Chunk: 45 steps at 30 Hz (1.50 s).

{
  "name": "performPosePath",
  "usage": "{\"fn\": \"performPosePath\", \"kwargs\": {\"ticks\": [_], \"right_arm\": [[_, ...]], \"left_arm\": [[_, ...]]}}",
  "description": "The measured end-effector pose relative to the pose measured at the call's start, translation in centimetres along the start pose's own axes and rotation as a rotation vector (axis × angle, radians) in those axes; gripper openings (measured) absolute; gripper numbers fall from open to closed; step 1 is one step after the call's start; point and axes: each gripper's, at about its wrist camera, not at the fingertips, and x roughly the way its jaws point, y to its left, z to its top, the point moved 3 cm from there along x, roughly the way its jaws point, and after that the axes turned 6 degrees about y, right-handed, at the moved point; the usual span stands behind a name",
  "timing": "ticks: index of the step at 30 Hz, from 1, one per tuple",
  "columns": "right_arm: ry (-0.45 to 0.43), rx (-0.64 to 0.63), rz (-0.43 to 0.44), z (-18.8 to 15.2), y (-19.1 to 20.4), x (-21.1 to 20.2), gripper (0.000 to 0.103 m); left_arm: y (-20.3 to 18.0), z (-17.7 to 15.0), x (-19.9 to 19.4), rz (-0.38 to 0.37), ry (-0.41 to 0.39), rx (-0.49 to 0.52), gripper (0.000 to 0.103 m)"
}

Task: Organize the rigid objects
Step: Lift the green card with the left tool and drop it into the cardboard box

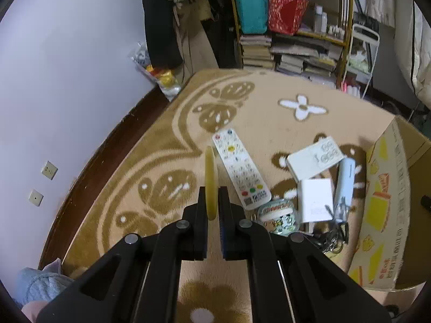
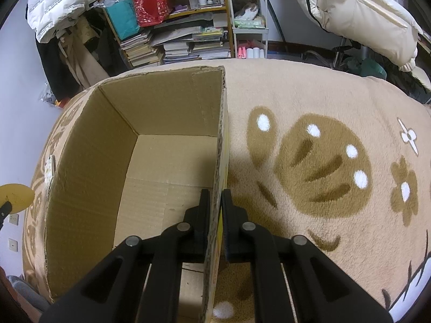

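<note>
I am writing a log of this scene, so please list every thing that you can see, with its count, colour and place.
yellow disc: 1, yellow, on edge between the left gripper's fingers
remote control: 1, white, on the blanket
flat boxes: 2, white, right of the remote
power bank: 1, pale blue, beside the boxes
round tin: 1, printed, below the remote
cables: a tangle, dark, near the tin
cardboard box: 1, brown, open, nothing seen inside
blanket: 1, beige and brown
bookshelf: 1, behind, full
left gripper: black, shut on the disc
right gripper: black, shut on the box wall
</note>
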Motion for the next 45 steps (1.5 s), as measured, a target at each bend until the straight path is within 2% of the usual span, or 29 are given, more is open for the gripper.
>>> {"fn": "performPosePath", "kwargs": {"ticks": [15, 27, 33, 37, 42, 45], "right_arm": [[-0.014, -0.026, -0.006, -0.3, 0.5, 0.4, 0.007], [-0.014, -0.036, -0.01, -0.3, 0.6, 0.5, 0.007], [-0.02, -0.045, -0.016, -0.6, 0.7, 0.4, 0.007], [-0.02, -0.046, -0.012, -0.7, 0.6, 0.5, 0.007], [-0.019, -0.041, -0.012, -0.8, 0.6, 0.6, 0.007], [-0.02, -0.041, -0.01, -0.7, 0.6, 0.5, 0.007]], "left_arm": [[-2.2, 0.8, -5.1, 0.012, -0.141, 0.075, 0.006], [-6.7, 1.8, -10.9, -0.078, -0.241, 0.145, 0.006], [-11.1, 1.7, -13.3, -0.121, -0.282, 0.219, 0.006], [-14.1, 1.4, -15.0, -0.181, -0.309, 0.266, 0.006], [-17.4, 0.4, -15.9, -0.248, -0.335, 0.348, 0.006], [-18.9, -0.3, -15.2, -0.267, -0.311, 0.368, 0.006]]}}
